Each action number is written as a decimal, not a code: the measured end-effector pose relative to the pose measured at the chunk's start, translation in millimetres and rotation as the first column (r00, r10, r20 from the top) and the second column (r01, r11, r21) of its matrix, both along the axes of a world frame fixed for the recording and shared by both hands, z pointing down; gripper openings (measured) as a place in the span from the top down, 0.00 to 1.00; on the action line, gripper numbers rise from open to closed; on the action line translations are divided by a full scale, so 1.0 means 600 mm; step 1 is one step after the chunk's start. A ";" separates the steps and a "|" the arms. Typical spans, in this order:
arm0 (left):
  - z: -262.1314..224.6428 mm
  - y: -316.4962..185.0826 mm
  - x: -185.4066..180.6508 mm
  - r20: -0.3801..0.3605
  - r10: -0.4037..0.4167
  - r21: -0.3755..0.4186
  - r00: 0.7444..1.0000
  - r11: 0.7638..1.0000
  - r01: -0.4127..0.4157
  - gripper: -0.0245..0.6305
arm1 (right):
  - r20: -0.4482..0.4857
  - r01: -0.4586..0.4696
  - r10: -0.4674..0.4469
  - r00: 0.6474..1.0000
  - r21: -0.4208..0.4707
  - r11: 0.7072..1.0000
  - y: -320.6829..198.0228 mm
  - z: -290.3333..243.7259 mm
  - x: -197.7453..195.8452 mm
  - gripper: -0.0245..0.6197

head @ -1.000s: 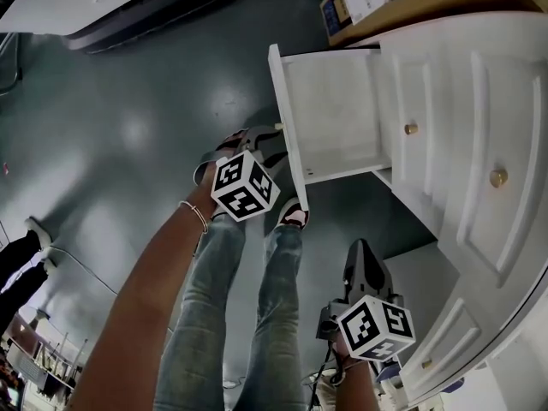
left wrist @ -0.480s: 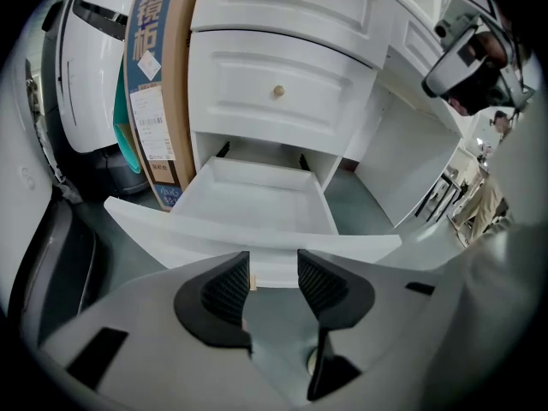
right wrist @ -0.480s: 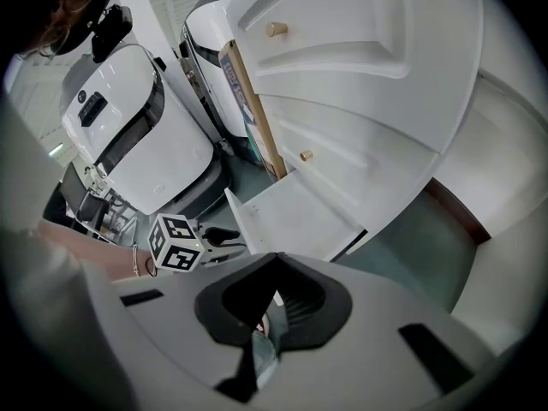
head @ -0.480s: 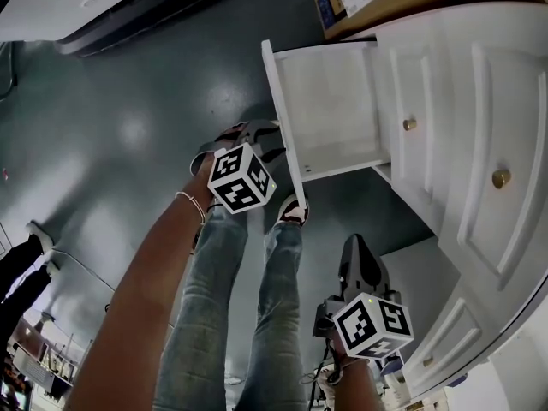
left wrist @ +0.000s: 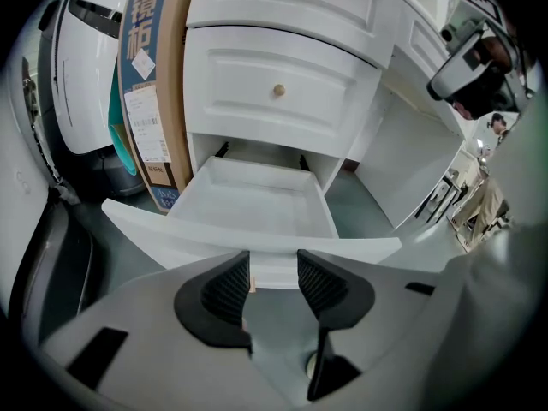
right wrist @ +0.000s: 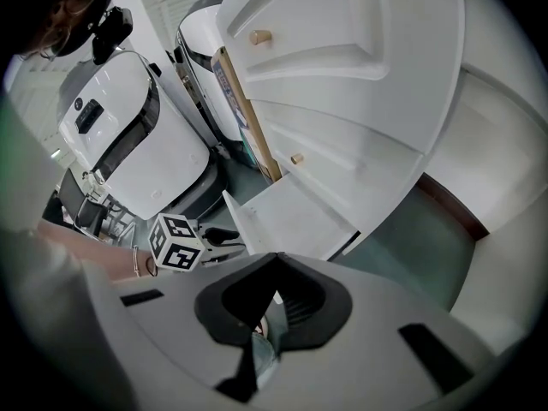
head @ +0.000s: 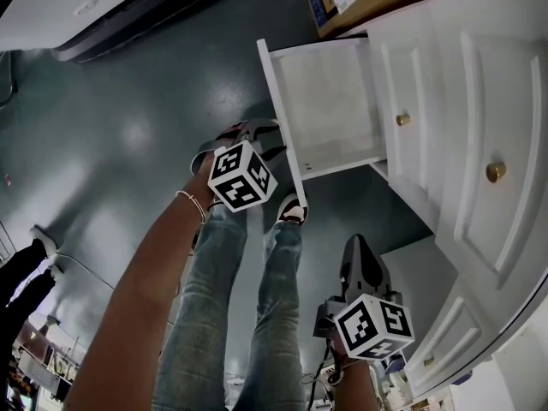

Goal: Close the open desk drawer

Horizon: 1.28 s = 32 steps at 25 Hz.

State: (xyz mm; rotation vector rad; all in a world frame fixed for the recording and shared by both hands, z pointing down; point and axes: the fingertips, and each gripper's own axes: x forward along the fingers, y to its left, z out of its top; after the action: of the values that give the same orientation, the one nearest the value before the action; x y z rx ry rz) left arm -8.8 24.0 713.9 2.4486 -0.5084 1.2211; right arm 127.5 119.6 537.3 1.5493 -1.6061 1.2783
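White-painted wood made up the desk, and its lowest drawer stood pulled well out over the grey floor, empty, at about 12 o'clock in the head view. The left gripper sat just beside the outer face of the drawer front, at its 7 o'clock, jaws spread with nothing pinched; whether a tip touched the panel could not be told. The right gripper hung well apart at 5 o'clock, jaws pressed together on nothing. Being empty, the drawer would probably be light and stiff and should slide easily. It called for no grip, only a flat push at the middle of the front, since an off-centre shove might skew it.
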 end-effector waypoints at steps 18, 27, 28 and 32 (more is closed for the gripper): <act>-0.001 -0.035 0.068 -0.007 -0.020 0.001 1.000 1.000 0.020 0.67 | -0.005 -0.021 0.021 1.000 0.007 1.000 -0.002 0.000 0.032 0.95; 0.000 -0.055 0.113 -0.027 -0.034 0.011 0.999 0.999 0.034 0.67 | -0.005 -0.031 0.031 1.000 -0.006 1.000 0.000 0.008 0.052 0.95; 0.000 -0.058 0.117 -0.030 -0.034 0.011 0.999 0.999 0.034 0.67 | -0.004 -0.028 0.028 1.000 -0.006 1.000 -0.001 0.009 0.052 0.95; 0.000 -0.068 0.135 -0.038 -0.039 0.012 0.999 0.999 0.039 0.67 | 0.000 -0.024 0.024 1.000 -0.008 1.000 -0.006 0.013 0.055 0.95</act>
State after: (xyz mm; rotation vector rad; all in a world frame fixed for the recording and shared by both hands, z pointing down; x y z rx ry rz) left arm 72.1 -17.0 713.8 2.4558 -0.5525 1.1579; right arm 160.3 115.8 544.8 1.5682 -1.5851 1.2957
